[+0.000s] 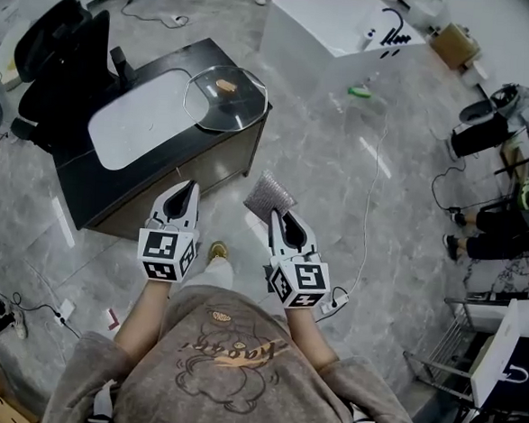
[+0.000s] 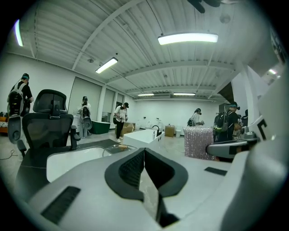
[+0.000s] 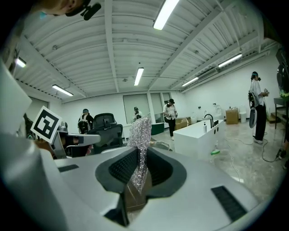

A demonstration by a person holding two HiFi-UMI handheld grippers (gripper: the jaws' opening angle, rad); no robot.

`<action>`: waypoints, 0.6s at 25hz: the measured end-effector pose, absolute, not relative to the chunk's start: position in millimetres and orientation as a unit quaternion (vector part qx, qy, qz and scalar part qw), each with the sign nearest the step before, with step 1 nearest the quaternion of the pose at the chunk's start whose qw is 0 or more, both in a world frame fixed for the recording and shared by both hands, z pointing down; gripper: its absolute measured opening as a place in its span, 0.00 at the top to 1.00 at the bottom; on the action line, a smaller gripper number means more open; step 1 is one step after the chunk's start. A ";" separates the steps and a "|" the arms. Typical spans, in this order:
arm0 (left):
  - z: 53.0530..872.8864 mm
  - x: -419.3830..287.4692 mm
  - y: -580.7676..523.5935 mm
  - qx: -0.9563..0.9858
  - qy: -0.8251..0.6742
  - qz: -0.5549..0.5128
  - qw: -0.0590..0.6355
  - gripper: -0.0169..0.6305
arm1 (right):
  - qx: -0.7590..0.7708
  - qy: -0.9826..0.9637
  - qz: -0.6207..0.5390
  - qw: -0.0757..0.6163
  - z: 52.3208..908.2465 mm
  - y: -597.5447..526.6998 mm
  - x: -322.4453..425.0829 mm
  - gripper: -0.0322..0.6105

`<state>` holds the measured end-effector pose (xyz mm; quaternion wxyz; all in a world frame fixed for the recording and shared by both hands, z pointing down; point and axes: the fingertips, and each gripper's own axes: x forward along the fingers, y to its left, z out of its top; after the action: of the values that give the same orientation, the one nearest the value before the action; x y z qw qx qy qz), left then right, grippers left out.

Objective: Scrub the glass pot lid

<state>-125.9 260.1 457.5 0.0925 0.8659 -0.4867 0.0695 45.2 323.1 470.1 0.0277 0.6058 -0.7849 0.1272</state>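
Pinching scrub pad [image 1: 270, 196], right gripper [image 1: 277, 221], glass lid [image 1: 225, 98] (on counter [image 1: 77, 179]) ahead

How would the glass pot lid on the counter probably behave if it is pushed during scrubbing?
The glass pot lid looks smooth and lies loose on the dark counter, so it would probably slide. It sits near the counter's corner, so a hard push might send it off. Being glass, it is likely fragile.

Open floor [image 1: 327, 156] runs up to the dark counter [image 1: 81, 182], an office chair [image 1: 62, 65] crowding its left end
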 end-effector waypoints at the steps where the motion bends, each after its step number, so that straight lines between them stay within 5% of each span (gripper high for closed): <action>1: 455.5 -125.3 248.5 0.866 -0.486 0.069 0.091 0.95 | 0.604 -0.786 0.125 0.027 467.5 309.8 44.6 0.83; 15: 451.4 -123.4 121.5 0.870 -0.479 0.069 0.096 0.95 | 0.596 -0.793 0.123 0.028 458.3 174.4 39.9 0.83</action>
<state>-123.4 121.5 451.4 0.0963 0.8695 -0.4794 0.0692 39.9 174.4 458.3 0.0277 0.5960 -0.7931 0.1228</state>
